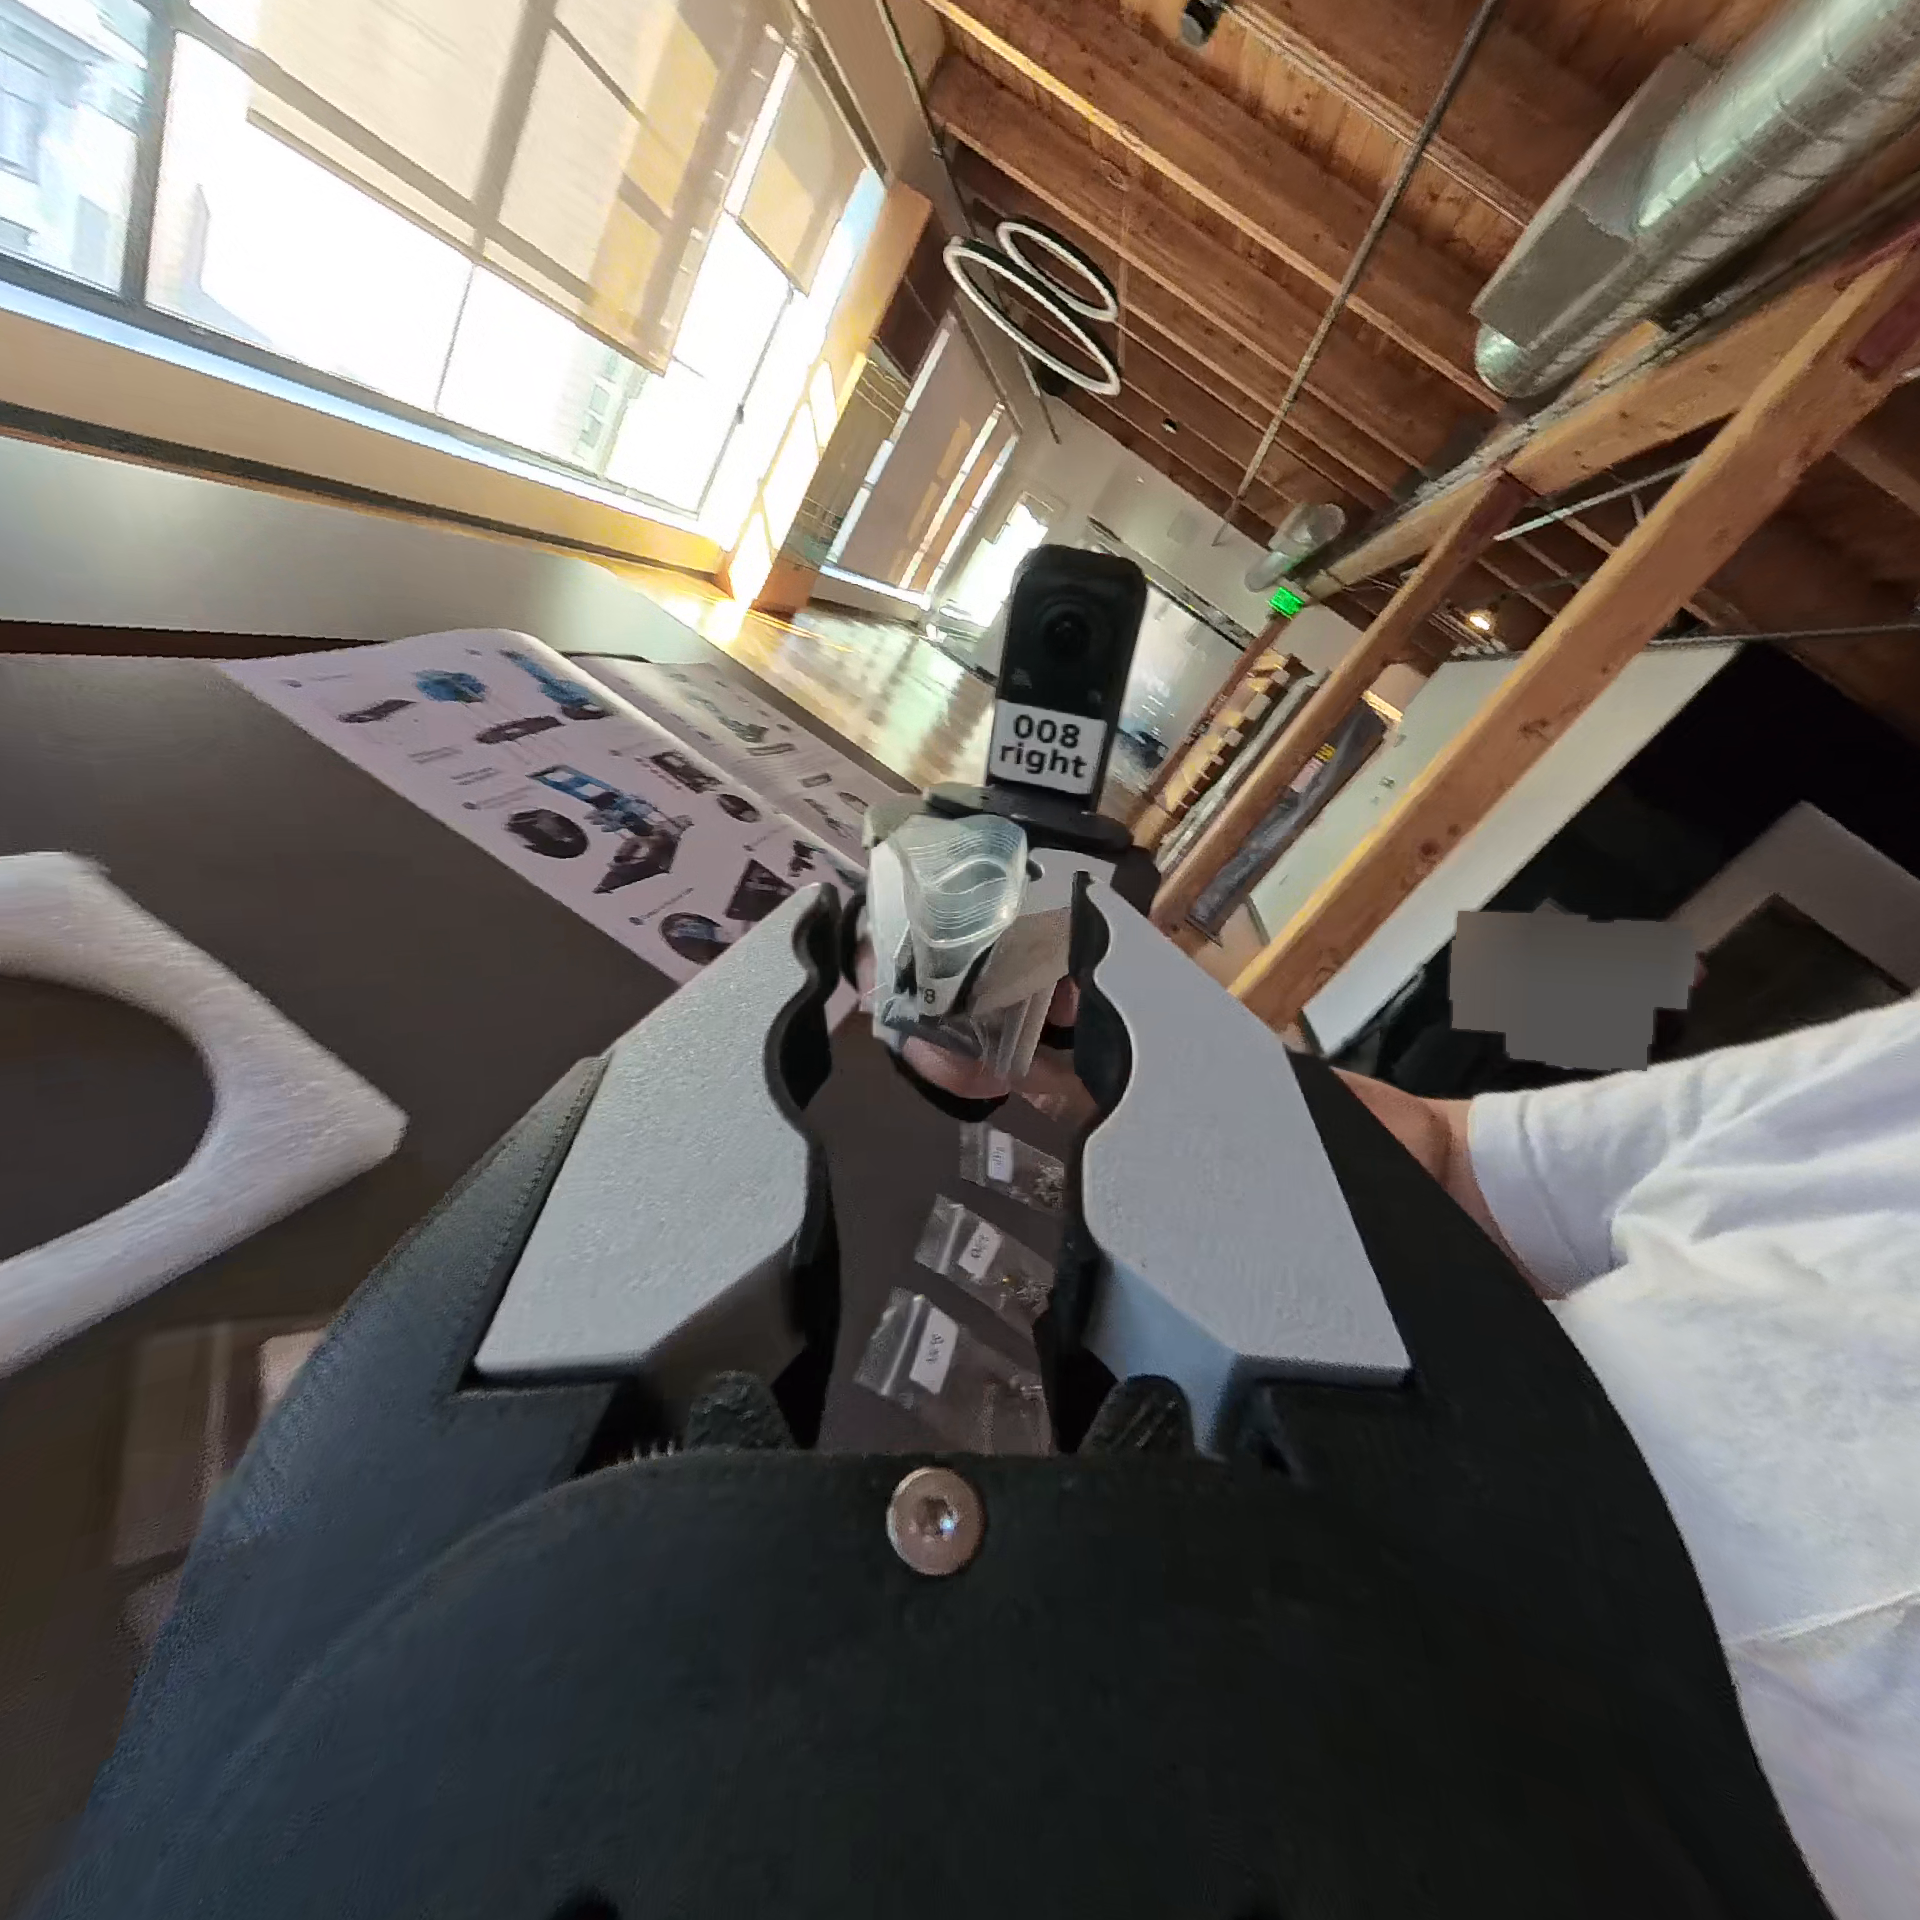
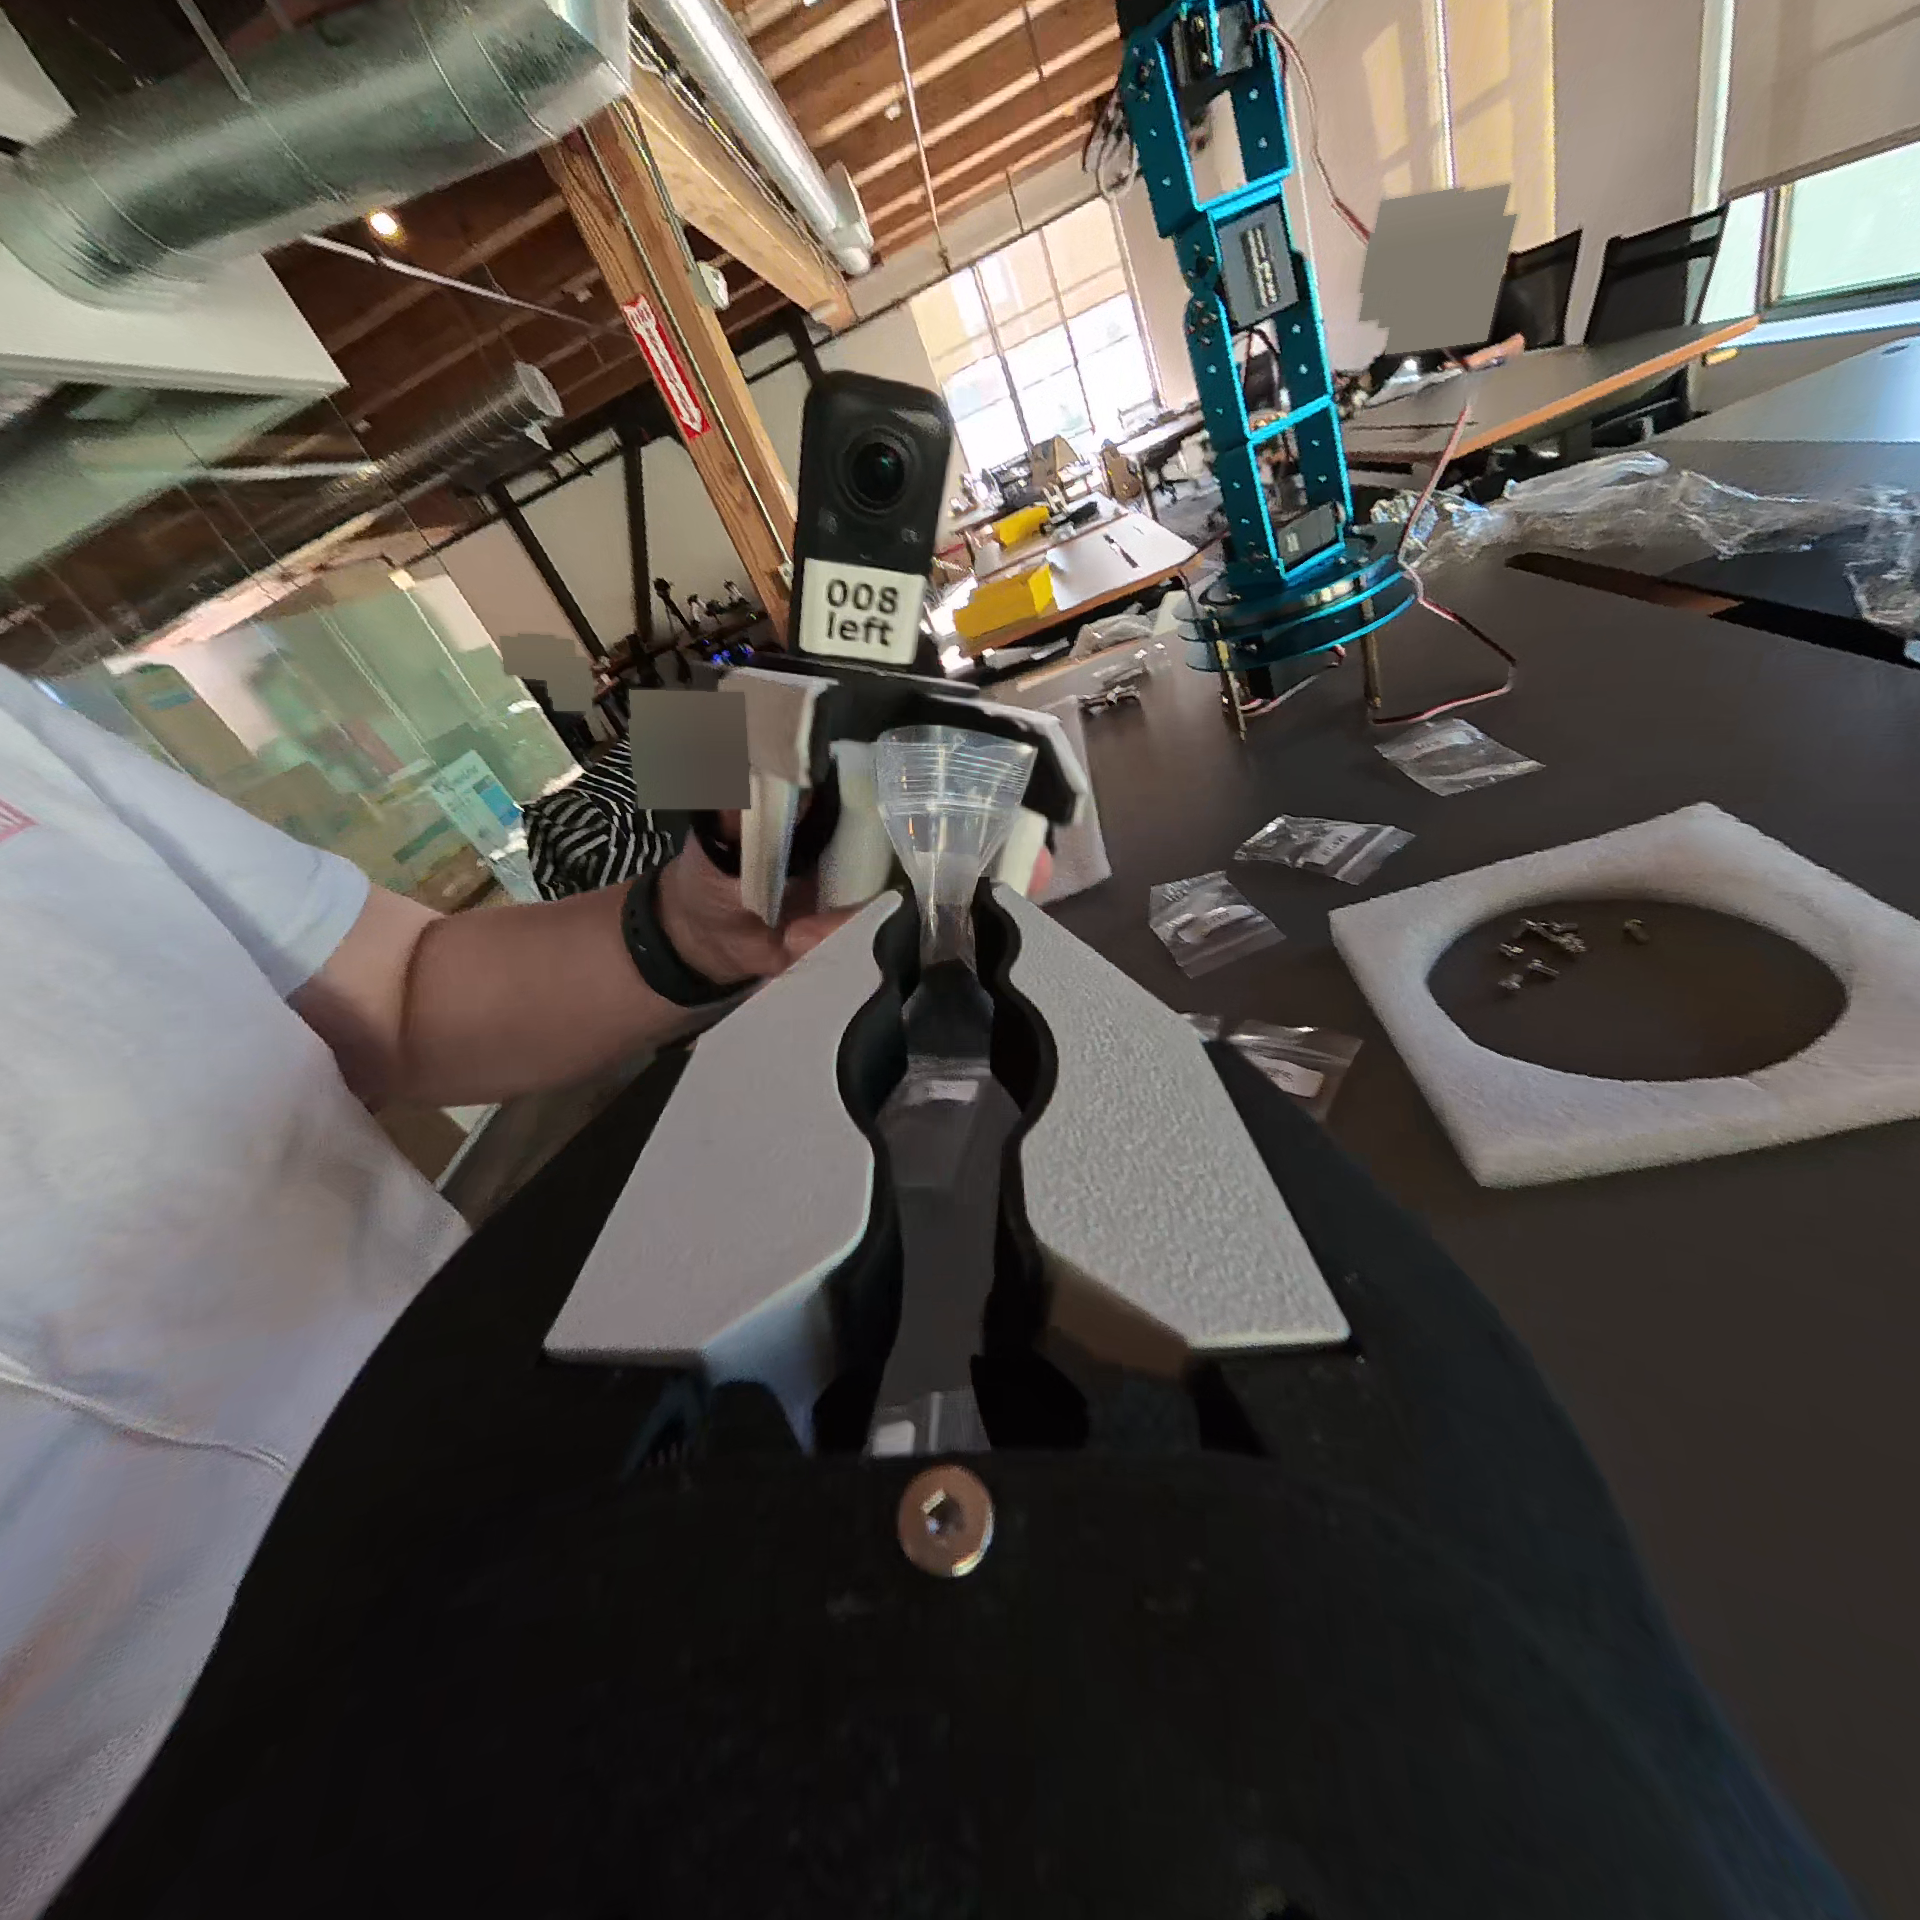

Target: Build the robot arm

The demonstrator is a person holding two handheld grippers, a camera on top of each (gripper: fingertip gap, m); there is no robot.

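Observation:
My right gripper [image 2: 951,906] is shut on the neck of a small clear plastic bag [image 2: 956,774], held above the dark table [image 2: 1558,1351]. The bag's top flares out beyond my fingertips. My left gripper [image 1: 951,896] faces the right one, open, its fingertips on either side of the same bag [image 1: 951,925]. I cannot tell whether they touch it. In the left wrist view the right gripper [image 1: 997,997] holds the bag from the far side. In the right wrist view the left gripper [image 2: 914,831] sits just behind the bag's flared top.
A white foam tray [image 2: 1455,1101] with a round cutout holds several small screws [image 2: 1538,945]. Small parts bags [image 2: 1320,847] lie on the table. A blue robot arm [image 2: 1278,395] and crumpled plastic wrap [image 2: 1714,520] stand behind. A printed parts sheet [image 1: 582,769] lies at left. My left and right fingertips are right by each other.

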